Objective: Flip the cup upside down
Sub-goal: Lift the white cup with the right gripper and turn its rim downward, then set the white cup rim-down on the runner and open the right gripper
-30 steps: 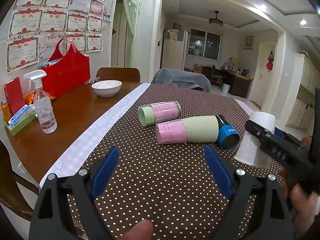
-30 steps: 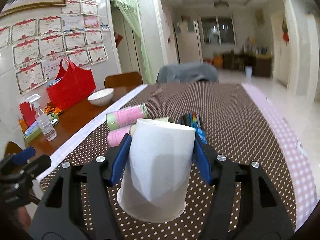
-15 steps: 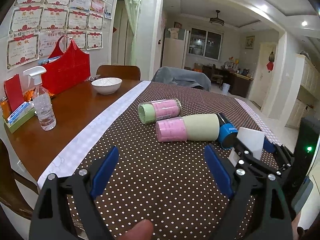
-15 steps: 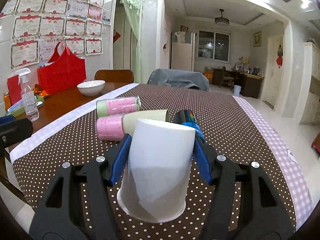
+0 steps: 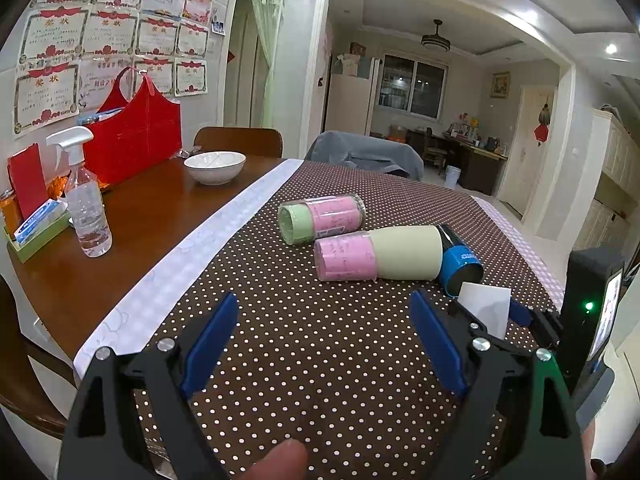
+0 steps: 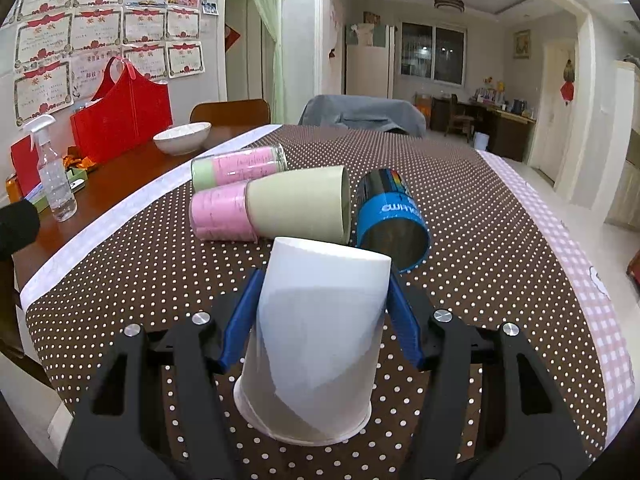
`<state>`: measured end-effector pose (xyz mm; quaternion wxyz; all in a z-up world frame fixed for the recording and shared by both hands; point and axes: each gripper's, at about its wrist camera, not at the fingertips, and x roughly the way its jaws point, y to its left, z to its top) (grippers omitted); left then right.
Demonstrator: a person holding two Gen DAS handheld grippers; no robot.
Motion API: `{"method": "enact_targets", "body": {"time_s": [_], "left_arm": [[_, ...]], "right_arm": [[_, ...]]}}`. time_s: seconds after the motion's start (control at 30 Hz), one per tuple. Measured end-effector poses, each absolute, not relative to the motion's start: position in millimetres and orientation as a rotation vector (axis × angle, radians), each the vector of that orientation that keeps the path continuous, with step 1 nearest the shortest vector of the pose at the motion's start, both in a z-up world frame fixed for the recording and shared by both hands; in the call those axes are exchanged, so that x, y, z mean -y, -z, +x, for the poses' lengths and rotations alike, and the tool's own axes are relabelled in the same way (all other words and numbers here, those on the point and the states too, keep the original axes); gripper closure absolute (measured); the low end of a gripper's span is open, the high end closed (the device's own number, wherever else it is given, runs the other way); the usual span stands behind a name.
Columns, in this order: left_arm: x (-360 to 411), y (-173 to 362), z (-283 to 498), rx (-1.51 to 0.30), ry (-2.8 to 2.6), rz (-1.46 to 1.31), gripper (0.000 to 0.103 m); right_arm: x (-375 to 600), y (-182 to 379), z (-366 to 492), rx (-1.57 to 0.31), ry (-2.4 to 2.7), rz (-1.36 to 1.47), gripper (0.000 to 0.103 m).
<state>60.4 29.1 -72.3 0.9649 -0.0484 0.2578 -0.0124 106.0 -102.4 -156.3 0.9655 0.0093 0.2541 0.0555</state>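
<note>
The left tool [image 5: 324, 344] stood released and empty at the lower centre of its frame, jaws spread over the dotted counter [image 5: 280, 320], evidently kept clear of the work. At the lower centre of the right view, the right tool [image 6: 322, 320] was clenched on the white cup [image 6: 316, 328], one blue pad on each side wall. The cup pointed rim-down, closed base uppermost, long axis near vertical and leaning slightly. Whether the rim touched the counter could not be determined.
</note>
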Motion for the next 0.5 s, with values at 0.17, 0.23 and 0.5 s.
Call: {"method": "enact_targets", "body": {"time_s": [0.17,0.23,0.5], "left_arm": [[-29,72,60,-0.521,0.025,-0.098,0.017],[-29,72,60,-0.521,0.025,-0.1,0.017],[-31,73,61,-0.517,0.027,-0.098,0.017]], "right_arm": [[101,159,102,-0.52,-0.113,0.007,0.043],[101,159,98,-0.525,-0.118,0.007,0.043],[103,158,88,-0.544,-0.145,0.027,0.019]]}}
